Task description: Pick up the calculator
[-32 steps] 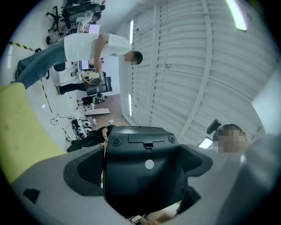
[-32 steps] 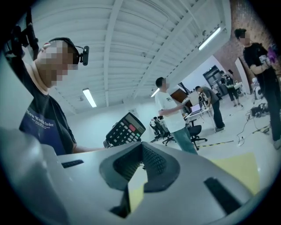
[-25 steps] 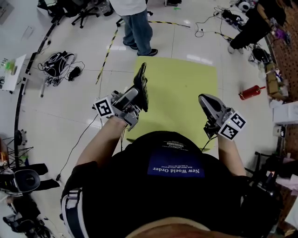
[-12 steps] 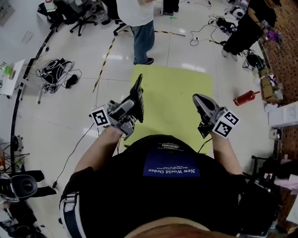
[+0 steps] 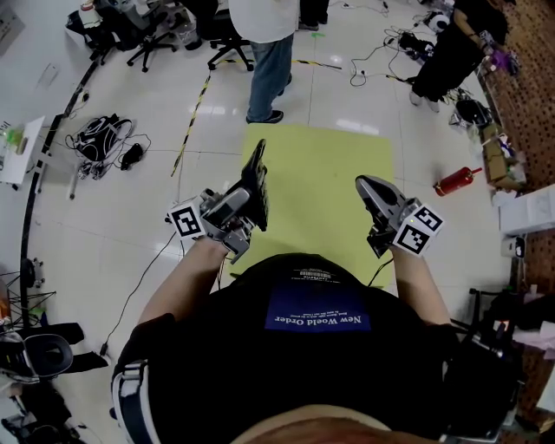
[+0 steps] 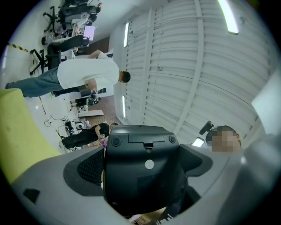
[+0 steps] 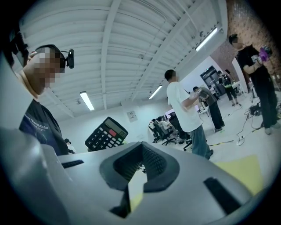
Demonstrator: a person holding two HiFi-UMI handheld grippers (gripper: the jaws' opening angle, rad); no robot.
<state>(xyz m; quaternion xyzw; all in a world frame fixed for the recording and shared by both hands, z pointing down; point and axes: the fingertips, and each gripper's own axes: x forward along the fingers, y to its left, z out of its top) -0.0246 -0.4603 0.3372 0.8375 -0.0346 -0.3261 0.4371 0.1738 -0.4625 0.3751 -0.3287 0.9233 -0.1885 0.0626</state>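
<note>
The black calculator (image 5: 257, 176) stands on edge above the mat, and my left gripper (image 5: 248, 203) is shut on its lower part. In the left gripper view its plain back (image 6: 145, 173) fills the space between the jaws. In the right gripper view its keypad face (image 7: 106, 133) shows at the upper left. My right gripper (image 5: 364, 186) hangs at the right of the head view, about level with the left one. In its own view, the right gripper (image 7: 139, 169) has its jaws together with nothing between them.
A yellow-green mat (image 5: 323, 165) lies on the white floor below the grippers. A person in jeans (image 5: 269, 61) stands at its far edge. A red bottle (image 5: 456, 180) lies to the right, a black bag with cables (image 5: 102, 134) to the left, and office chairs (image 5: 152, 26) behind.
Both grippers have drifted a little left in the view, with the calculator still clamped in the left one. The person in jeans has stepped farther from the mat.
</note>
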